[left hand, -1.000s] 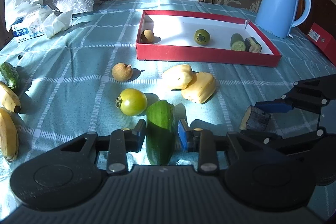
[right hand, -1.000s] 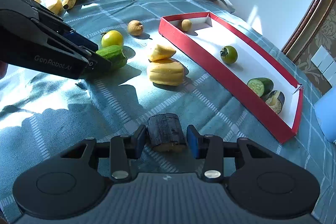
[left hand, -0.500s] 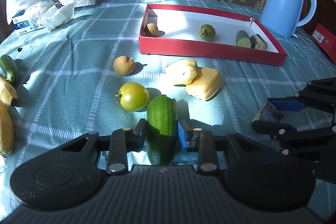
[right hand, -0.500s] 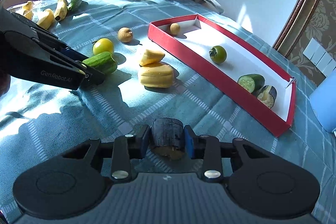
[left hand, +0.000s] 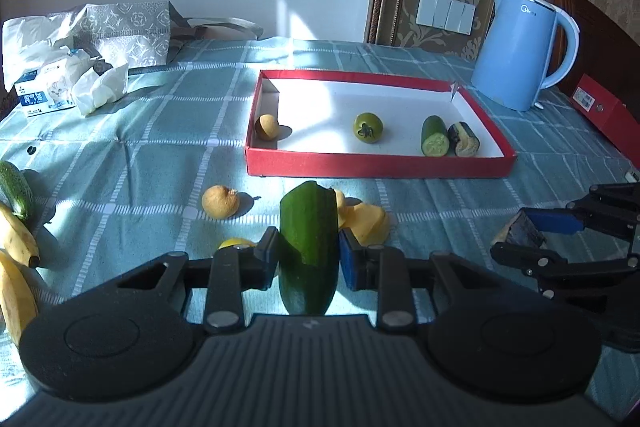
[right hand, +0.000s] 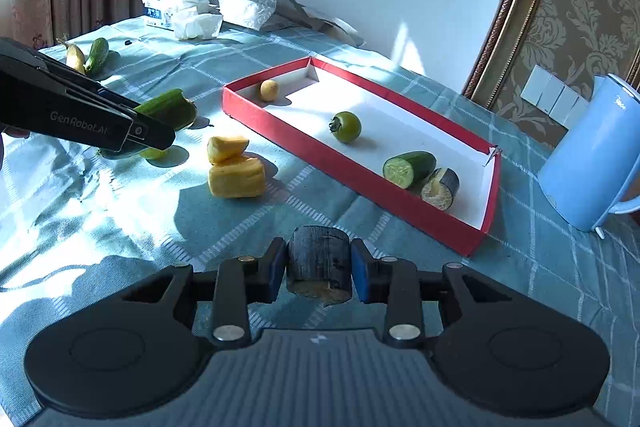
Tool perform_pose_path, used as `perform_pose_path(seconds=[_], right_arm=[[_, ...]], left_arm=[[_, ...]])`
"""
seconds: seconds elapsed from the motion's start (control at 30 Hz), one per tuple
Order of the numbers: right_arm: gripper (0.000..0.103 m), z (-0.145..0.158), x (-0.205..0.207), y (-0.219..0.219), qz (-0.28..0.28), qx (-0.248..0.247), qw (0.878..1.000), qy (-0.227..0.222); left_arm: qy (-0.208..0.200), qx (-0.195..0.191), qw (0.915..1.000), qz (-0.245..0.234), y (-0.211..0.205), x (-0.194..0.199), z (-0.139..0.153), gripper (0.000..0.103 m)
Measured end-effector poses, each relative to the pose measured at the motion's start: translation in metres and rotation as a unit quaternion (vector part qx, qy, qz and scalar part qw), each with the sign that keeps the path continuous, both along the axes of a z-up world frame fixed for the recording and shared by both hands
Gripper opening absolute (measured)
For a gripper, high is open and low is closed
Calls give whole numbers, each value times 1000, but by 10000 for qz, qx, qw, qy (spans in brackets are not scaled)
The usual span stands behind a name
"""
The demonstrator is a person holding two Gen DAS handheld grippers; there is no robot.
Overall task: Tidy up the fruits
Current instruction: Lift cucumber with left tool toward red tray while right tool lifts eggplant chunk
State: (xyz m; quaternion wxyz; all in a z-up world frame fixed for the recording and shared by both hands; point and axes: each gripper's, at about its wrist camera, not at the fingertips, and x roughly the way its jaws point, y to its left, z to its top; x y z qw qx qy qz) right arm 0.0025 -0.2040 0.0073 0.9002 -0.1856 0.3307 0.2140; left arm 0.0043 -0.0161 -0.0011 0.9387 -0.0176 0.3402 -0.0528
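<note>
- The left gripper (left hand: 308, 259) is clamping both pads on a green cucumber piece (left hand: 309, 247), holding it above the checked tablecloth (left hand: 160, 131); the cucumber's long axis is running straight ahead along the fingers, its jagged cut end pointing toward the red tray (left hand: 376, 167).
- The right gripper (right hand: 319, 269) is squeezing a dark-skinned eggplant chunk (right hand: 319, 255) between its blue pads, the pale cut face turning down toward the camera and its short axis standing roughly upright.
- Two yellow fruit pieces (right hand: 234, 171) are lying touching each other on the cloth between the left gripper and the tray's near wall; a yellow tomato (left hand: 236, 243) is peeking out just behind the left gripper's finger, and a brown round fruit (left hand: 220, 201) is sitting a little further out.
- Inside the tray, a small brown fruit (left hand: 267, 127), a green tomato (left hand: 368, 127), a cucumber half (left hand: 434, 135) and an eggplant piece (left hand: 463, 139) are resting, the last two touching.
- A blue kettle (left hand: 524, 47) is standing beyond the tray's far right corner.
- Bananas (left hand: 16, 259) and a whole cucumber (left hand: 15, 189) are lying at the left edge.
</note>
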Motion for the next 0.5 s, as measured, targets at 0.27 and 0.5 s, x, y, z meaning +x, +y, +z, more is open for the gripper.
perform_pose_path(seconds=[0.27, 0.5], right_arm=[[34, 26, 1, -30, -606, 266, 9975, -258], [34, 27, 4, -48, -910, 291, 9951, -239]], left_arm=[[-446, 87, 9986, -282, -20, 52, 33, 28], [-442, 249, 9984, -257, -38, 106, 22, 28]])
